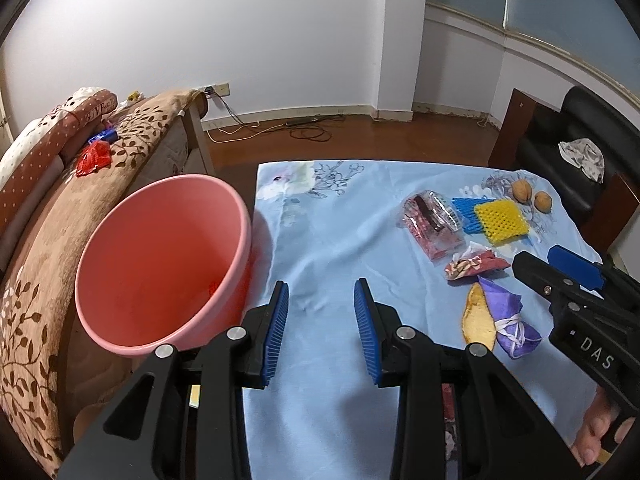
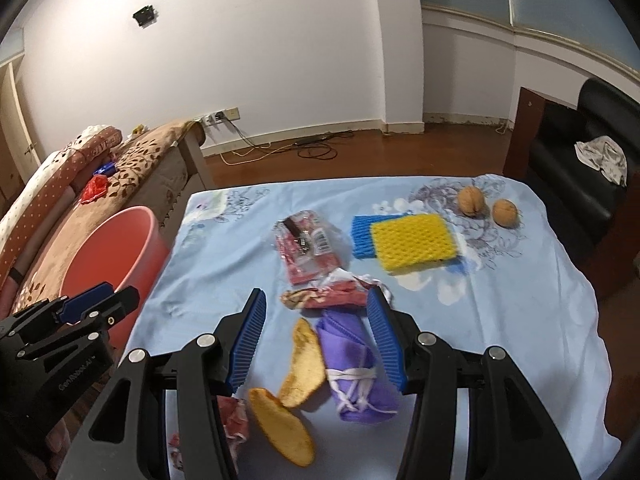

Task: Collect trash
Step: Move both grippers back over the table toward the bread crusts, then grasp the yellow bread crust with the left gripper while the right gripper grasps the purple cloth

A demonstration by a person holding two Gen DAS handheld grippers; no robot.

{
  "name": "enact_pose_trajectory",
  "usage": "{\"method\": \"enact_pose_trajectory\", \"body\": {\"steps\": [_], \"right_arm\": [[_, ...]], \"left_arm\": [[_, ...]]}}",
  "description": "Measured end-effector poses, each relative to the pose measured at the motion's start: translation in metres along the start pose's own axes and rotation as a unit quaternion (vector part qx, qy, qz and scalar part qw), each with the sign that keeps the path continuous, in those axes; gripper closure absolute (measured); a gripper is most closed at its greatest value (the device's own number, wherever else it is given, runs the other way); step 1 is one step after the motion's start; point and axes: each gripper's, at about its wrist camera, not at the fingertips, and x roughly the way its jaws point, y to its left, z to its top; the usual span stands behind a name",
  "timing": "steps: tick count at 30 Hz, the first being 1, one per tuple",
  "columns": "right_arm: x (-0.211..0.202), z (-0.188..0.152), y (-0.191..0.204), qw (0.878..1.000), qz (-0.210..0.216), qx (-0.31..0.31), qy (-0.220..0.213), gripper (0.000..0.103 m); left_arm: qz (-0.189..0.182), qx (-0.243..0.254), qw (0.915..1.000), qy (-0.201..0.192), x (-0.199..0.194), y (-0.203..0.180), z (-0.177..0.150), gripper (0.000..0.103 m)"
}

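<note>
right wrist: purple bundle (image 2: 352,360) lies between open right gripper (image 2: 316,340).

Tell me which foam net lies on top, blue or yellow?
The yellow net lies on top. It shows whole and covers the right part of the blue net, which sticks out only at its left and lower right edges.

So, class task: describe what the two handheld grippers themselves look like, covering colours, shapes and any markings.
Both the left gripper and the right gripper have black angular frames with triangular cut-outs and silver round bolt heads. Each finger carries a blue ribbed pad. White letters "DAS" mark the right gripper's body; the left bears small white writing. No cables or sleeves show.
</note>
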Motion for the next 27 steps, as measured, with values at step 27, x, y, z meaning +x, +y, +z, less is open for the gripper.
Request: {"method": "enact_pose_trajectory", "body": {"steps": [27], "right_arm": [[0.009, -0.029, -0.078, 0.998, -0.008, 0.05, 0.032, 0.049]], "left_arm": [[-0.169, 0.052, 0.9837, 0.036, 0.014, -0.06, -0.005, 0.069]]}}
